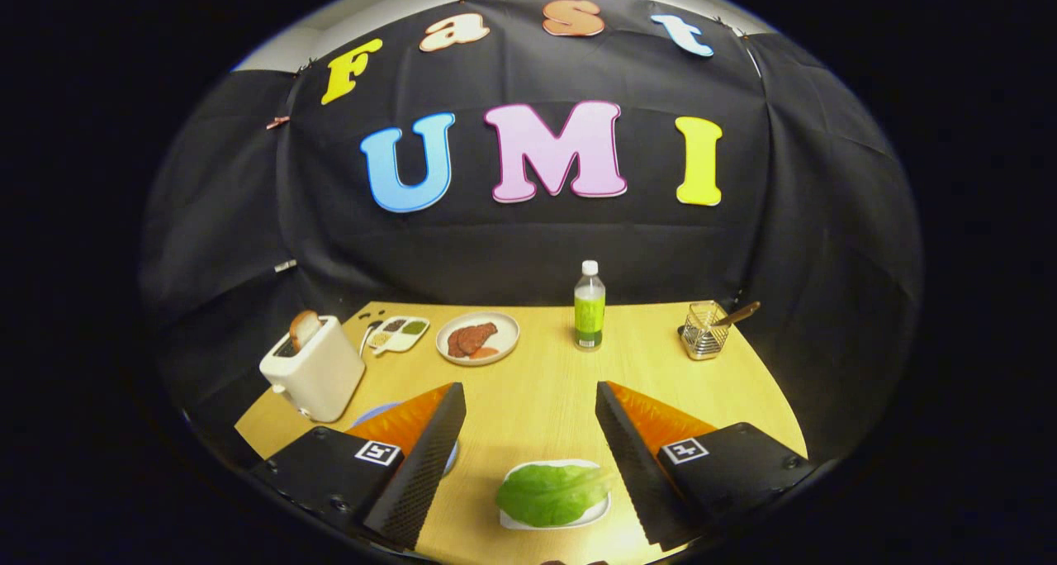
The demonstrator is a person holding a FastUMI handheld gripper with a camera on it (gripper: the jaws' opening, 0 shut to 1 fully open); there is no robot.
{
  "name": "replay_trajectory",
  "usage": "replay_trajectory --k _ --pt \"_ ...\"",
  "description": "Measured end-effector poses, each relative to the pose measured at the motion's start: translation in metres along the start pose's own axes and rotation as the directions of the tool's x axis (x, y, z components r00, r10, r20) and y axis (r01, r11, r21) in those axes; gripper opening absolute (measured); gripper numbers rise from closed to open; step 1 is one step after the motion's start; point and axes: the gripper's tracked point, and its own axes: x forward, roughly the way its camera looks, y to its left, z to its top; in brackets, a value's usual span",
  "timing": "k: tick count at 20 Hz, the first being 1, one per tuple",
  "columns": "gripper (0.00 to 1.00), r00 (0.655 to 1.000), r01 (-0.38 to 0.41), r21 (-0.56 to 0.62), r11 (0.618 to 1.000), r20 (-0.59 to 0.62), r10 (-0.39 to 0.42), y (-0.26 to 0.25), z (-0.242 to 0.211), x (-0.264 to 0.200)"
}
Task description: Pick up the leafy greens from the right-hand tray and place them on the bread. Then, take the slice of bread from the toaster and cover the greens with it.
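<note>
The gripper [528,458] is held above the table's near edge, jaws spread wide apart, nothing gripped.

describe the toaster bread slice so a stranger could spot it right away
Start at the wooden table and go to its far left side, beyond the open hand-held gripper. A white toaster stands there. The bread slice pokes up from its top slot, browner than anything beside it.
</note>
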Motion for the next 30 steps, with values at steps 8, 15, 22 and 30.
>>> replay_trajectory --k 8,15,22,30 --pt "0.99 0.984 -0.096 -0.093 0.991 -0.157 0.08 -0.009 -0.068 0.017" --pt "0.99 0.922 -0.287 -0.255 0.923 -0.335 0.194 -0.013 -0.132 0.04" --pt "0.98 0.817 -0.445 -0.323 0.835 -0.529 0.231 -0.027 -0.195 0.064" --pt "0.99 0.731 -0.517 -0.304 0.8 -0.644 0.228 -0.038 -0.239 0.075"
